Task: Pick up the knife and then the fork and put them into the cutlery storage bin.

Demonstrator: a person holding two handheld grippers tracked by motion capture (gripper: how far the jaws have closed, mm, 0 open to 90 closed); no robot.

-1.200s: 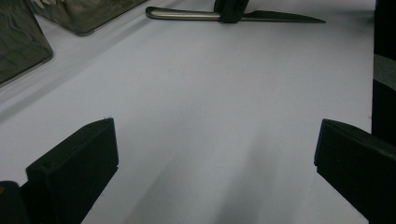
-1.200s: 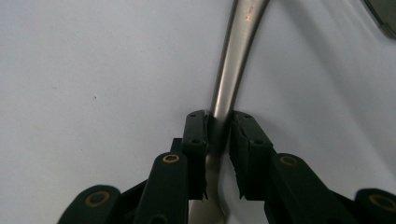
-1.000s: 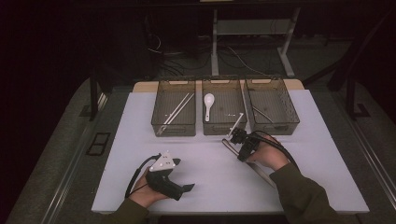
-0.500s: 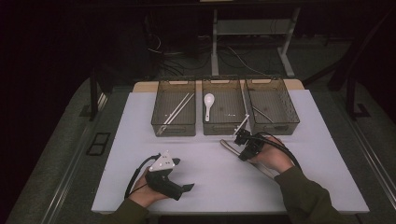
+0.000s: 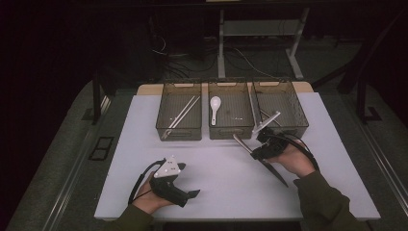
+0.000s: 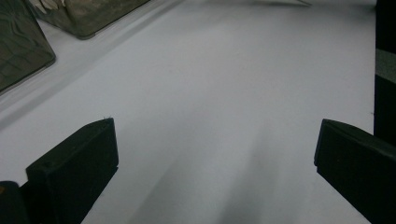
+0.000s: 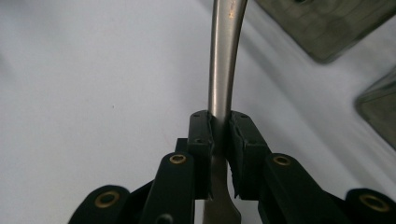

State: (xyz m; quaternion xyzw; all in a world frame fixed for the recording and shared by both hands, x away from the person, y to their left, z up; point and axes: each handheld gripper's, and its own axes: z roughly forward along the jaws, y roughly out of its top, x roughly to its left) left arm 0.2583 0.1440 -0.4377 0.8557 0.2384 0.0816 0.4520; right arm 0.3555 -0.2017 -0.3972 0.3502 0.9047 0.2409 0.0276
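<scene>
The right gripper (image 7: 219, 140) has its fingers clamped on a long silver metal utensil handle (image 7: 223, 65) above the white surface (image 5: 221, 168); the left gripper (image 6: 215, 154) rests with fingers wide apart.

The right gripper (image 7: 219, 128), black with brass-coloured rivets, is clamping a plain silver metal utensil (image 7: 223, 70). Beyond its tip, three smoky translucent brown bins (image 5: 179, 131) are sitting; the middle one is showing a white spoon (image 5: 214, 107). Under both claws, the table (image 5: 221, 178) is looking plain white.
</scene>
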